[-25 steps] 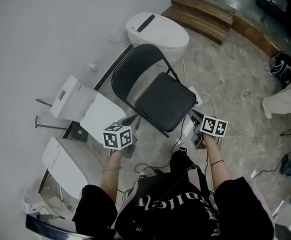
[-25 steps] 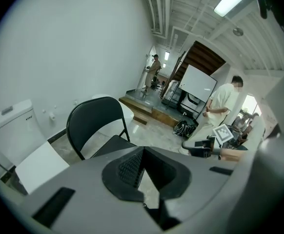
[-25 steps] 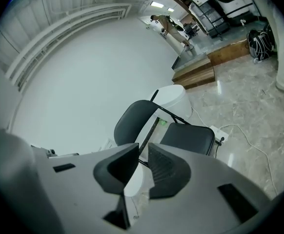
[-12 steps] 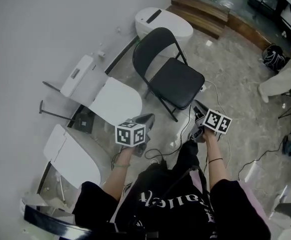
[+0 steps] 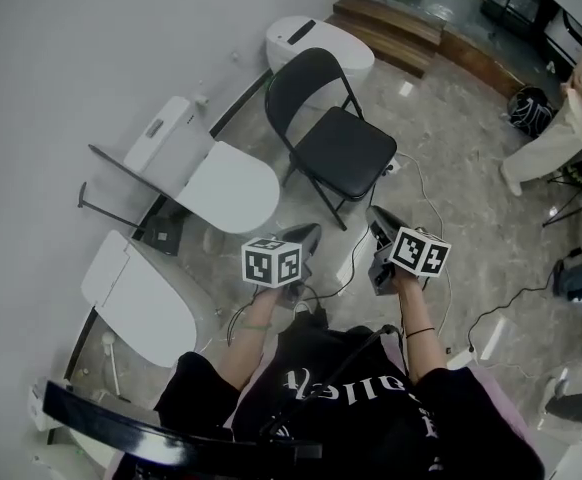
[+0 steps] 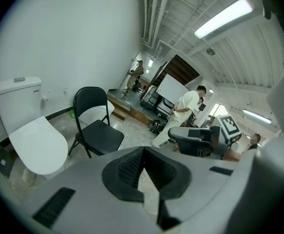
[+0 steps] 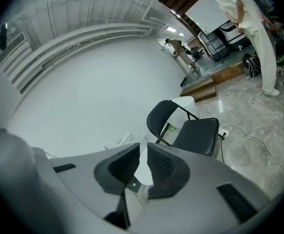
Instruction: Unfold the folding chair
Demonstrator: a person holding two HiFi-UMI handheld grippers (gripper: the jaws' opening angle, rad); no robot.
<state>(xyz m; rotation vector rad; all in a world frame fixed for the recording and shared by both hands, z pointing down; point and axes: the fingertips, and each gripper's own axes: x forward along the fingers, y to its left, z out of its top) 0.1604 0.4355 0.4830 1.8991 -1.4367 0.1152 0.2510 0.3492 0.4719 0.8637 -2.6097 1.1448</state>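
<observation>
Jaws, left: the left gripper (image 6: 143, 152) has its two dark ribbed pads closed against each other at the tips, with nothing caught between them.
Jaws, right: the right gripper (image 7: 143, 147) shows a narrow slot between its pads. The slot is empty and the pads press on nothing.
Hands: each gripper is carried on a bare forearm in front of the person's black shirt. Both point away from the body toward the chair, side by side and apart from each other.
Task's thing: the black folding chair (image 5: 343, 151) stands opened on the floor (image 5: 461, 148), with its seat flat, curved backrest upright and legs spread. Neither gripper touches it; it is well apart, ahead of both.
Behind the chair: its backrest faces the white wall (image 5: 91, 48), and a white toilet (image 5: 311, 40) stands just behind it.
Along the wall: a second toilet (image 5: 226, 183) sits left of the chair in the head view, and a third toilet (image 5: 141, 303) is nearer the person.
On the ground: a white cable (image 7: 246, 129) trails over the grey stone-patterned surface beside the chair.
Far side: a wooden step (image 5: 401, 23) lies beyond the first toilet, a black bag (image 5: 529, 108) rests further right, and a bystander in light clothes (image 5: 566, 118) stands at the right edge.
</observation>
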